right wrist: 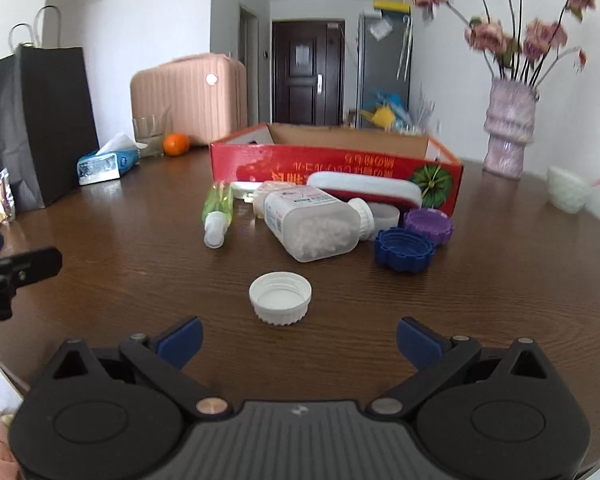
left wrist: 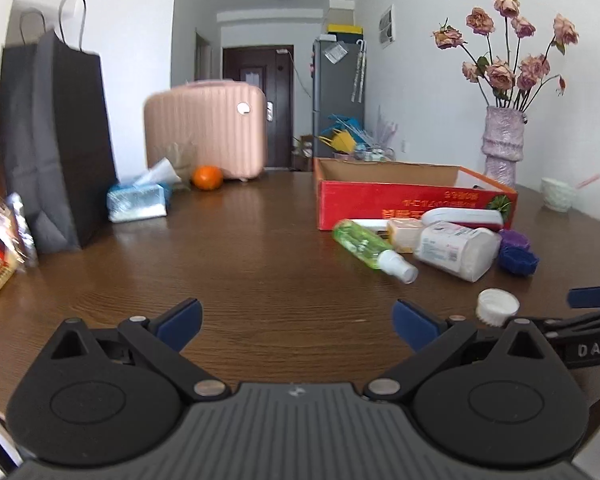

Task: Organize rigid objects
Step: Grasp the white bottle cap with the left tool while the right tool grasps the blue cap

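both claws wide open and empty, left claw (left wrist: 298,326), right claw (right wrist: 299,340), white cap (right wrist: 280,298) seen whole only from the right, brown table (right wrist: 140,240), pink suitcase (left wrist: 206,130) behind

A home: wooden table (left wrist: 260,248), fridge (left wrist: 336,92), suitcase (left wrist: 208,128), flower vase (left wrist: 502,140).

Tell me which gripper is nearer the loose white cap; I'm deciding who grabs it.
Right. The right gripper sits directly behind the white cap, jaws open toward it. The left gripper is off to the cap's left, facing bare table.
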{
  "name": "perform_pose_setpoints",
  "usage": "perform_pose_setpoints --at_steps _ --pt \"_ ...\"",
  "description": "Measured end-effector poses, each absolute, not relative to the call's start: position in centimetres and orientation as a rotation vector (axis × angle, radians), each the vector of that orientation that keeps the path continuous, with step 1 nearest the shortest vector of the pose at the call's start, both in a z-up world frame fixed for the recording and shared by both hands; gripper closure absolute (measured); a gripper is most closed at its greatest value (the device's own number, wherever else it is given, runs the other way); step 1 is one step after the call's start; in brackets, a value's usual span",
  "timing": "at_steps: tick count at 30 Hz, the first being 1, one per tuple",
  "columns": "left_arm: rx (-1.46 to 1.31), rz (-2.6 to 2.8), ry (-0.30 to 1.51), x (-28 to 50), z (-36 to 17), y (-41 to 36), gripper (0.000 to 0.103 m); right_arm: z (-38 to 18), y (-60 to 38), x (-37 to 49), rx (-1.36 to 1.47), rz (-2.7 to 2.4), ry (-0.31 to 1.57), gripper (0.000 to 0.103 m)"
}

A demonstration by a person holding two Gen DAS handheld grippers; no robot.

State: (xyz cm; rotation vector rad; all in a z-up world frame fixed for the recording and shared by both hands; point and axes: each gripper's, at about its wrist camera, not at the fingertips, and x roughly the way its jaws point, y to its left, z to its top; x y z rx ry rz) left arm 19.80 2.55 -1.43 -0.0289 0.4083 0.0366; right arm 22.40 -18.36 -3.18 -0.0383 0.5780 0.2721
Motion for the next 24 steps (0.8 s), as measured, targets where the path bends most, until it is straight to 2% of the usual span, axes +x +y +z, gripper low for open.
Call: perform_pose_setpoints --at_steps 3,9,12,14,15,17,19,21,23,24 --pt "-0.059 -0.091 0.443 21.4 -1.6 0.6 0.0 -2.9 -19.8 24.0 -0.007 0.271 0.543 0.0" --pt "0.068 -0.24 0.461 24.8 -2.5 -7.7 0.002 -2.4 -25.0 26.3 -0.017 0.172 0.525 0.0" --pt "0.084 -0.267 0.505 26.4 -3.5 -9.6 0.015 -2.6 -27.6 27.4 0.037 0.138 0.556 0.001" --pt "0.1 -0.246 0.557 27.4 -4.2 -10.3 0.033 -2.9 -28.2 28.3 0.071 0.174 0.573 0.003" --pt "0.093 -0.242 0.581 27.8 -4.4 -10.4 0.05 -3.0 -28.1 28.8 0.067 0.197 0.578 0.007" --pt "0.091 -0.234 0.581 28.0 -4.3 -10.4 0.059 -3.3 -27.7 30.0 0.042 0.233 0.596 0.013" --pt "0.113 -0.218 0.574 27.9 -4.2 -10.3 0.061 -3.4 -26.9 31.3 0.038 0.269 0.627 0.021" --pt "0.108 -0.181 0.578 27.9 -4.1 -10.0 0.062 -3.4 -26.3 32.7 0.033 0.267 0.65 0.022" --pt "0.1 -0.163 0.581 28.1 -3.9 -9.5 0.062 -3.6 -25.5 33.9 0.015 0.26 0.668 0.029" --pt "0.101 -0.148 0.58 28.2 -3.8 -9.3 0.062 -3.8 -25.2 34.3 0.001 0.262 0.671 0.037"
